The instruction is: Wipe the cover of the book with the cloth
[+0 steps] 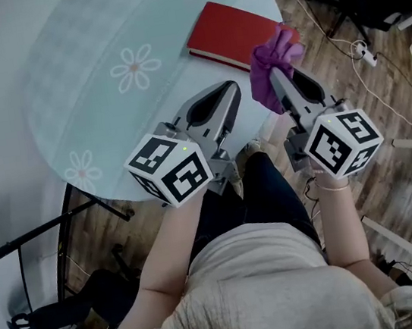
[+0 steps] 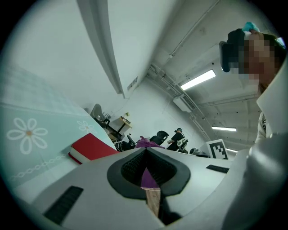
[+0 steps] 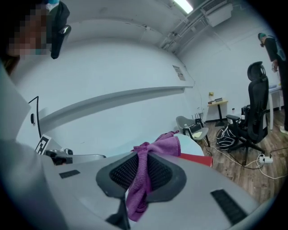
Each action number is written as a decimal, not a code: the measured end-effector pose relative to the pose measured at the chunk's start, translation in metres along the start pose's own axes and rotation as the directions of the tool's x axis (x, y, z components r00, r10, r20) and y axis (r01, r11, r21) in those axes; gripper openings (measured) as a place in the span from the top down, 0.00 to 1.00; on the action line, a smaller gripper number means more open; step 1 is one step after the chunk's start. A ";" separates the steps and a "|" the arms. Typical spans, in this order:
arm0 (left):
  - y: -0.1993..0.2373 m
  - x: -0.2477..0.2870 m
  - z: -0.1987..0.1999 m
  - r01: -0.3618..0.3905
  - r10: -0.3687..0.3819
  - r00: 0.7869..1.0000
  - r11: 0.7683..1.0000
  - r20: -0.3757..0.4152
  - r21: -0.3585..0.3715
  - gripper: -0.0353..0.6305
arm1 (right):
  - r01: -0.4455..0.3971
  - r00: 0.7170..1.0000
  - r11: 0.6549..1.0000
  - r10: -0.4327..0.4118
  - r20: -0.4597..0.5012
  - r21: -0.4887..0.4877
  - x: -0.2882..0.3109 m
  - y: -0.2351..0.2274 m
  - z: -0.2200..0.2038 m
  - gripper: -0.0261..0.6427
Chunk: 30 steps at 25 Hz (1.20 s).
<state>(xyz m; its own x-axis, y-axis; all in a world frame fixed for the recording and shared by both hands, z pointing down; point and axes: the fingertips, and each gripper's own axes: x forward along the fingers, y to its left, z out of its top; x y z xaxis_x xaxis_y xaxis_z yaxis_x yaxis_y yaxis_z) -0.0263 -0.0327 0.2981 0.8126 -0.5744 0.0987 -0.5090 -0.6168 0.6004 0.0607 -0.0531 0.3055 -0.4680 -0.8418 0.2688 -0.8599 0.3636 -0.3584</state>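
Note:
A red book (image 1: 235, 34) lies closed near the right edge of the round glass table (image 1: 86, 78). My right gripper (image 1: 277, 74) hovers just off that edge, close to the book's near corner, shut on a purple cloth (image 1: 270, 62) that bunches over its tips. In the right gripper view the purple cloth (image 3: 145, 175) hangs between the jaws of my right gripper (image 3: 143, 153), and the red book (image 3: 196, 159) shows beyond. My left gripper (image 1: 229, 89) is shut and holds nothing, over the table's near rim. In the left gripper view, the left gripper (image 2: 146, 151) points toward the red book (image 2: 92, 147).
White flowers are printed on the table. To its right is wooden floor with cables and a power strip (image 1: 365, 52). A black office chair (image 3: 254, 108) and a small side table (image 3: 218, 104) stand farther off. The person's legs are right below the grippers.

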 end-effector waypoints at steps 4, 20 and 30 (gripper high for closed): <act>-0.003 -0.013 0.007 -0.020 0.020 0.999 1.000 0.032 -0.007 0.92 | -0.005 0.999 1.000 0.006 0.033 -0.024 -0.007 0.016 0.016 0.86; -0.002 -0.023 0.016 -0.047 0.050 0.997 0.998 0.063 -0.042 0.92 | -0.091 0.996 0.990 0.091 -0.006 -0.108 -0.007 0.046 0.021 0.86; -0.008 -0.018 0.026 -0.067 0.068 0.993 0.998 0.095 -0.015 0.92 | -0.168 0.985 0.979 0.171 0.015 -0.113 -0.008 0.054 0.032 0.86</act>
<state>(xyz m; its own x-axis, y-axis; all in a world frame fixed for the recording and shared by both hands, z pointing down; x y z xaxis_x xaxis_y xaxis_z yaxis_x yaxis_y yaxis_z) -0.0439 -0.0310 0.2710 0.7451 -0.6640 0.0632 -0.5582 -0.5689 0.6040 0.0250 -0.0393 0.2551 -0.6051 -0.7732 0.1896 -0.7862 0.5429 -0.2950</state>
